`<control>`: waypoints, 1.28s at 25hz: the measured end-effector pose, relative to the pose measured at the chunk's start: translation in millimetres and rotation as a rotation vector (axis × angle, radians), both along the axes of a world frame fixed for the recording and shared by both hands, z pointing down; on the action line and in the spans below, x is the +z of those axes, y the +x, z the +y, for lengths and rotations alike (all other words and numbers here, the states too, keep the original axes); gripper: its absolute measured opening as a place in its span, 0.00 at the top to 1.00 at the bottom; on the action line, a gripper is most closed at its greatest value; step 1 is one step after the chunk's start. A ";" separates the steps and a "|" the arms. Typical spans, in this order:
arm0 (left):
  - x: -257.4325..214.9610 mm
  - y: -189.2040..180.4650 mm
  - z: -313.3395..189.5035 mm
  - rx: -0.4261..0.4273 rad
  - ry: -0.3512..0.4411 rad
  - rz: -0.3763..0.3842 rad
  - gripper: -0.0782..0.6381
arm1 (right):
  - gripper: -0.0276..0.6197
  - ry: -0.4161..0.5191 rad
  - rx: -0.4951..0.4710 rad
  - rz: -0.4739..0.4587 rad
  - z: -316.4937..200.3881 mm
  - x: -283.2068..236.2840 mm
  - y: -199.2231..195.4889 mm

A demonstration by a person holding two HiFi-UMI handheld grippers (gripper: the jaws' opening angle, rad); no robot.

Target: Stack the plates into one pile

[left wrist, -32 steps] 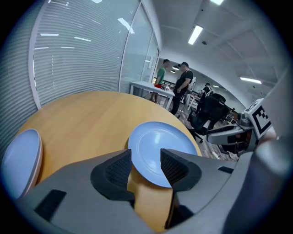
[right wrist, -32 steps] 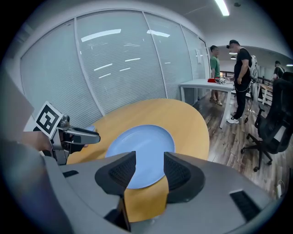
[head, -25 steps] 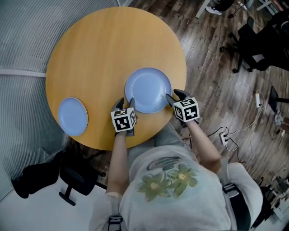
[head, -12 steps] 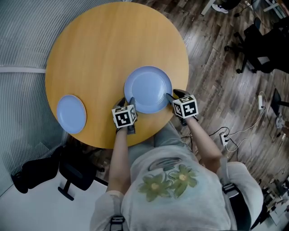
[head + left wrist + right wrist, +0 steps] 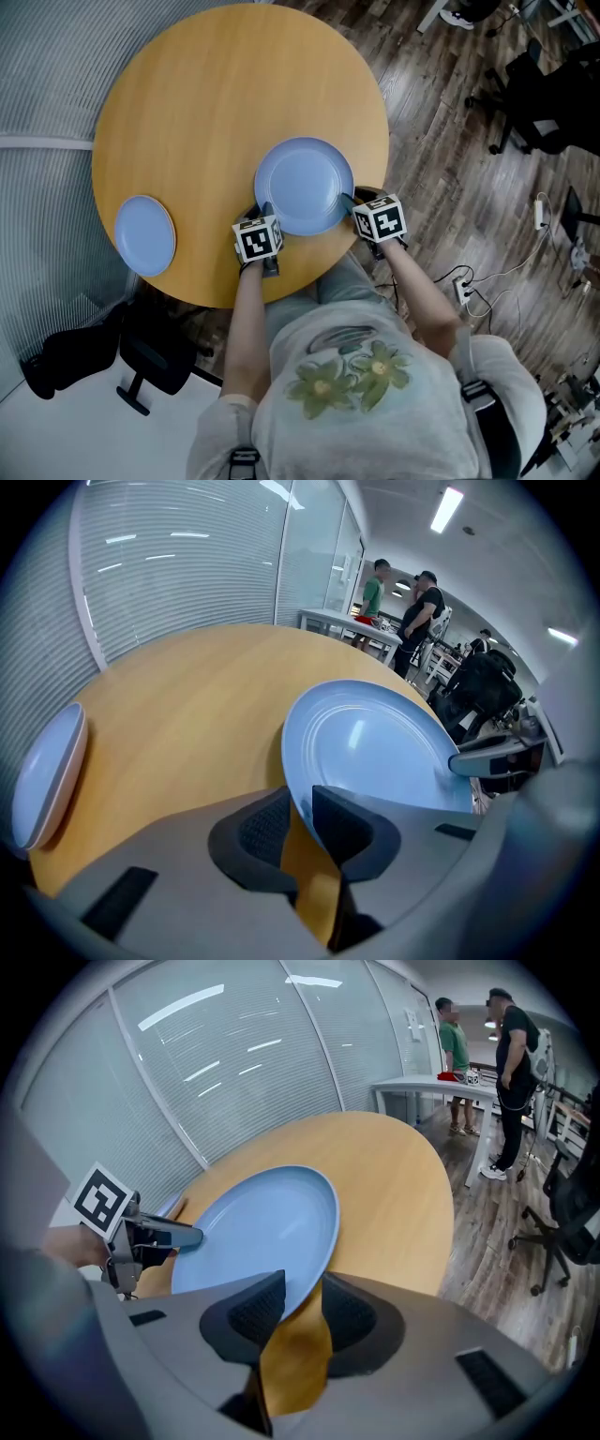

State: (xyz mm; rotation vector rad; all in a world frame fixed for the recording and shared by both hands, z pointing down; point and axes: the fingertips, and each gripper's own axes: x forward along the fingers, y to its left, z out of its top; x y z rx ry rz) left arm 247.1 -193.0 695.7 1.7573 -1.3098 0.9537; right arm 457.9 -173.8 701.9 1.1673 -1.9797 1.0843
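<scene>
Wood-plank flooring (image 5: 450, 141) and a slatted partition wall (image 5: 37, 94) surround a round wooden tabletop (image 5: 216, 94), which carries the two items of the task.

**1. Progress**

1.1 No pile exists yet. The large blue plate (image 5: 304, 185) lies flat close to the person's edge of the tabletop. The small blue plate (image 5: 144, 235) lies at the left edge, well apart from it. Nothing rests on either plate.

1.2 The left gripper (image 5: 262, 212) is positioned at the near-left rim of the large plate, and the right gripper (image 5: 351, 202) at its near-right rim.

1.3 In the left gripper view, the rim passes between the fingers (image 5: 260, 830), which have just been closing. A strip of tabletop shows between the rim and one finger, so the fingers are judged not yet clamped.

1.4 In the right gripper view, the condition is the same. The rim stands between fingers (image 5: 253, 1313) that have just been closing, with a gap visible on one side.

1.5 Remaining work, as judged: complete both grips, lift the large plate, bring the two plates together and set one on the other. The whole transfer is outstanding.

**2. Markings**

2.1 Each gripper carries a cube with black-and-white square code patterns. These hold no readable letters.

2.2 Neither plate shows a brand or label. The person's shirt (image 5: 356, 375) bears a floral print with no legible text.
</scene>
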 end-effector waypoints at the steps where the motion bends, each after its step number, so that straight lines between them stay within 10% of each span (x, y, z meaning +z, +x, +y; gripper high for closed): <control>1: -1.4 0.4 0.5 -0.003 -0.002 0.004 0.77 | 0.74 0.004 0.000 0.006 -0.1 -1.8 0.6; 17: -96.2 1.1 6.4 -0.062 0.162 0.048 0.77 | 0.74 0.144 -0.081 0.027 -7.6 -101.6 1.4; 32: -135.9 -56.7 109.9 -0.219 0.201 0.022 0.76 | 0.74 0.151 -0.295 0.021 55.3 -129.7 -60.8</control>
